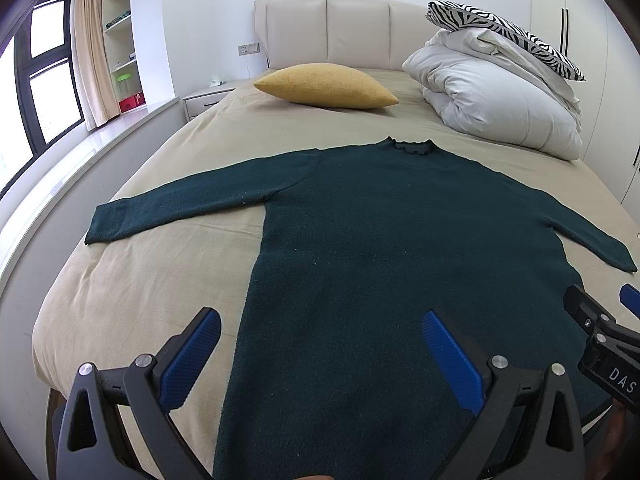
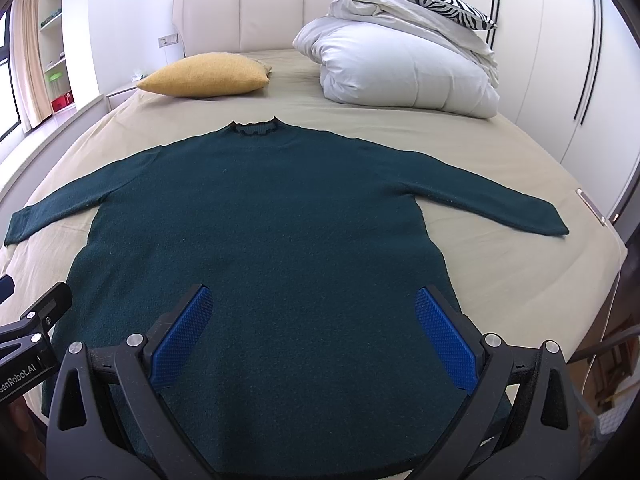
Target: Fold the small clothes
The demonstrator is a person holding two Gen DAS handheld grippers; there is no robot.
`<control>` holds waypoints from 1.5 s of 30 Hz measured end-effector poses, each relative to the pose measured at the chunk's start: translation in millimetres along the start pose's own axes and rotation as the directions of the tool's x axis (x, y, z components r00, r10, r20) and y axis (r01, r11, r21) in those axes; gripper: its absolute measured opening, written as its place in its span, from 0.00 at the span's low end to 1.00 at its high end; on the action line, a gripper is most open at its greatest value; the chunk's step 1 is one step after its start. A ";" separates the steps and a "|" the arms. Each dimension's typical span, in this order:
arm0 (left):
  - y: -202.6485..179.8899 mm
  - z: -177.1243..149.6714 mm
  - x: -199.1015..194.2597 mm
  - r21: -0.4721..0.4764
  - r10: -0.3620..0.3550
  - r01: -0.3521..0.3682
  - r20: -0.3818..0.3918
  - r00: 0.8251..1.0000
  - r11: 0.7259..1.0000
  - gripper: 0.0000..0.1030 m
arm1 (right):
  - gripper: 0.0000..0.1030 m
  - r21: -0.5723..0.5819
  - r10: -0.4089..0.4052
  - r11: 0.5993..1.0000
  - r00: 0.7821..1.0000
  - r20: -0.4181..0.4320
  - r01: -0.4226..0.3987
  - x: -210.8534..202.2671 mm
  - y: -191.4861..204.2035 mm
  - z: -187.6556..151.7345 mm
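Lying flat on the bed (image 2: 500, 152) with both sleeves spread for folding, the green sweater (image 2: 256, 220) is waiting while left claw (image 1: 320, 356) and right claw (image 2: 312, 332) are hovering near its hem, both spread apart.

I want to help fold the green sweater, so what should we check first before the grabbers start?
1. Sweater lies flat on the bed, collar at the far end: ok.
2. Both sleeves spread out to the sides, none tucked under: ok.
3. Left gripper open, holding nothing: ok.
4. Right gripper open, holding nothing: ok.
5. Yellow pillow and white duvet lie apart from the sweater, near the headboard: ok.
6. Near hem straight and smooth: cannot tell, the grippers hide it.
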State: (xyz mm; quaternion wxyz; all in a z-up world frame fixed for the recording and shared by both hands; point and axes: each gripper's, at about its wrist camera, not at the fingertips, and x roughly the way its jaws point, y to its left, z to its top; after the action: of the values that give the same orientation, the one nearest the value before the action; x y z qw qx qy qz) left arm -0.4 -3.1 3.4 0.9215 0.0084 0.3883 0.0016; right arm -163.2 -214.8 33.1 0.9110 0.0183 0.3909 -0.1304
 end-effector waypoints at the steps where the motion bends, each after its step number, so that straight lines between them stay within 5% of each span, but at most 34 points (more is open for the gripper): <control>1: 0.0 0.0 0.0 0.000 0.000 0.000 0.000 1.000 1.000 1.00 | 1.00 0.000 0.000 1.000 1.000 0.000 0.000 -0.1 0.0 0.0; 45: -2.0 0.4 -1.5 -0.003 -0.002 0.002 -0.002 1.000 1.000 1.00 | 1.00 -0.001 0.003 1.000 1.000 -0.010 -0.003 8.6 4.1 0.3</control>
State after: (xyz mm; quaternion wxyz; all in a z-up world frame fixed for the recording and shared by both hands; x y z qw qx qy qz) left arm -1.1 -5.1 4.7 0.9212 0.0069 0.3891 0.0013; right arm -156.2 -212.8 26.9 0.9092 0.0191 0.3954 -0.1289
